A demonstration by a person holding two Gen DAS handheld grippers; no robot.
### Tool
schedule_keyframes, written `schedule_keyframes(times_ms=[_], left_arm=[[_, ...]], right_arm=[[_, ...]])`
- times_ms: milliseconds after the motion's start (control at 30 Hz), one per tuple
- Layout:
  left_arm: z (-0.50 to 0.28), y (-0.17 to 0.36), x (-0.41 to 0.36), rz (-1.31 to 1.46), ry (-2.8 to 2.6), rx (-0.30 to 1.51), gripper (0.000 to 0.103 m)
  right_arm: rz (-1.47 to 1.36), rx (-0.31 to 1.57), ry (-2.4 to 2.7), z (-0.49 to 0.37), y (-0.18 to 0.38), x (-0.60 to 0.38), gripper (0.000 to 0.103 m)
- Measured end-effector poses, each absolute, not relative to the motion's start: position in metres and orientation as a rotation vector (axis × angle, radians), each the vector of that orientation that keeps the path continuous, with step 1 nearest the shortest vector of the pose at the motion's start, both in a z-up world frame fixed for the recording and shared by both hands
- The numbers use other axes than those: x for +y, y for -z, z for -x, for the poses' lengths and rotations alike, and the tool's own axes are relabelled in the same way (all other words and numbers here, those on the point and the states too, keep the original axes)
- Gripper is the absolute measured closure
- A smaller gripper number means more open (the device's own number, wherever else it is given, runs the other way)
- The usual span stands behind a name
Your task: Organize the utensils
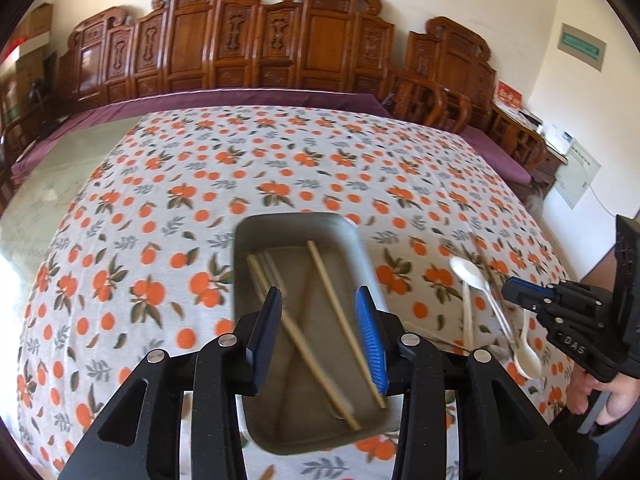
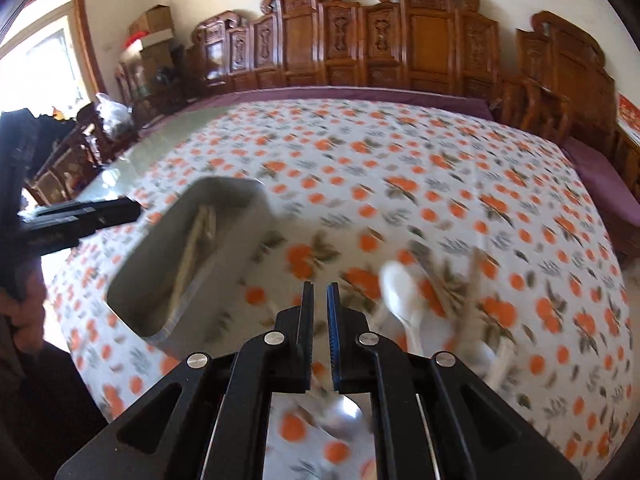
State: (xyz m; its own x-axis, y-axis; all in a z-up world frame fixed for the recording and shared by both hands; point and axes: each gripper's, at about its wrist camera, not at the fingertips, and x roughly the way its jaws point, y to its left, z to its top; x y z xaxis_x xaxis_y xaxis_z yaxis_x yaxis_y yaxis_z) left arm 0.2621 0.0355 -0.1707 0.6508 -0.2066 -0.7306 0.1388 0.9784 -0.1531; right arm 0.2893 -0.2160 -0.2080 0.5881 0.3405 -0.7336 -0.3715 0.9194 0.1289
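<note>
Chopsticks already lie in the grey tray; left gripper hovers above, partly open and empty, while right gripper, nearly shut and empty, nears white spoons.

Both wrist views angled down, close over table; share grey tray, carved chairs.

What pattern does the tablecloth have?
The tablecloth is white with oranges and grey-green leaves; the left wrist view shows it best.

A home dining or sitting room. Carved wooden chairs line the cream wall behind a surface under an orange-print cloth. Cardboard boxes are stacked by a bright window.
</note>
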Motion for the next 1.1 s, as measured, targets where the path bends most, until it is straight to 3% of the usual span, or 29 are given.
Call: schedule_keyframes(times_ms=[133, 400, 1033, 1100], left_arm=[[-0.259, 0.172, 0.020, 0.066, 0.220, 0.842, 0.065], [-0.254, 0.174, 0.003, 0.042, 0.254, 0.848, 0.065], [-0.246, 0.175, -0.016, 0.010, 0.288, 0.850, 0.065], [-0.245, 0.175, -0.016, 0.009, 0.288, 0.850, 0.065]], right_arm=[[0.033, 0.854, -0.401, -0.283, 0.218, -0.227, 0.083], [0.083, 0.910, -0.404, -0.268, 0.240, -0.219, 0.074], [0.052, 1.051, -0.417, -0.261, 0.276, -0.217, 0.074], [0.050, 1.049, -0.422, -0.260, 0.275, -0.216, 0.078]])
